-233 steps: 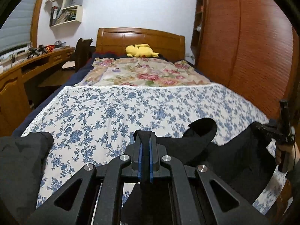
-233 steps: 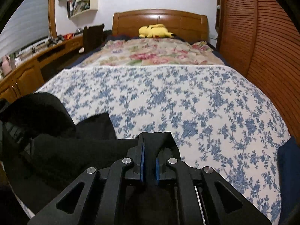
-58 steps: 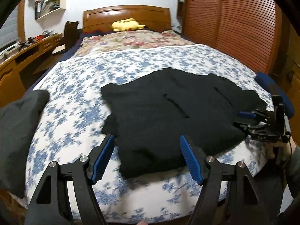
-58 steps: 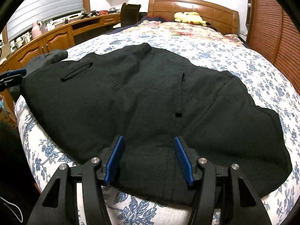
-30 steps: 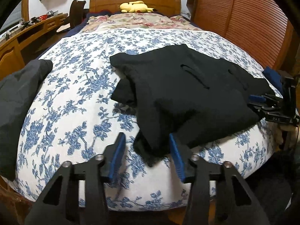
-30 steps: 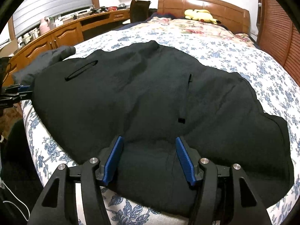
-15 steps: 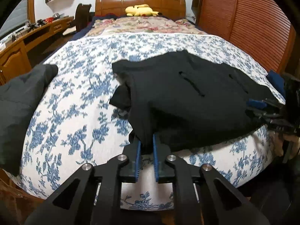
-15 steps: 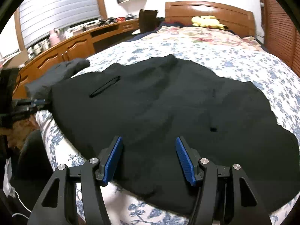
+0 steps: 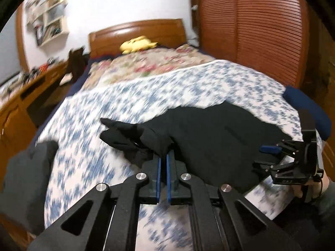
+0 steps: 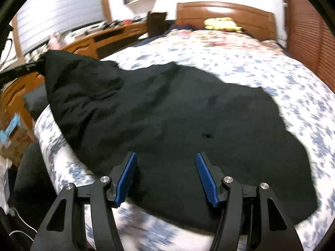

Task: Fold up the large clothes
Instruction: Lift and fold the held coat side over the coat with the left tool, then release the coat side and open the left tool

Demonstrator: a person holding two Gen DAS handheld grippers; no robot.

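Note:
A large black garment [image 10: 178, 113] lies spread on the blue-flowered bedspread [image 10: 261, 69]. My left gripper [image 9: 162, 156] is shut on the black garment's [image 9: 209, 138] left corner and holds it lifted off the bed. In the right wrist view that raised corner [image 10: 69, 71] stands up at the left, with the left gripper [image 10: 25, 69] behind it. My right gripper [image 10: 165, 175] is open, its jaws over the garment's near edge. It also shows in the left wrist view [image 9: 293, 159], at the garment's right end.
A dark grey garment [image 9: 25, 179] lies at the bed's left edge. A yellow plush toy [image 9: 137, 42] rests by the headboard. A wooden desk [image 10: 88, 44] runs along the left, slatted wooden wardrobe doors [image 9: 261, 25] along the right. A dark blue cushion [image 9: 305, 106] lies at the right.
My left gripper, shut on the garment's corner, has lifted it up off the bed; the view is blurred with motion. My right gripper stays open over the near edge.

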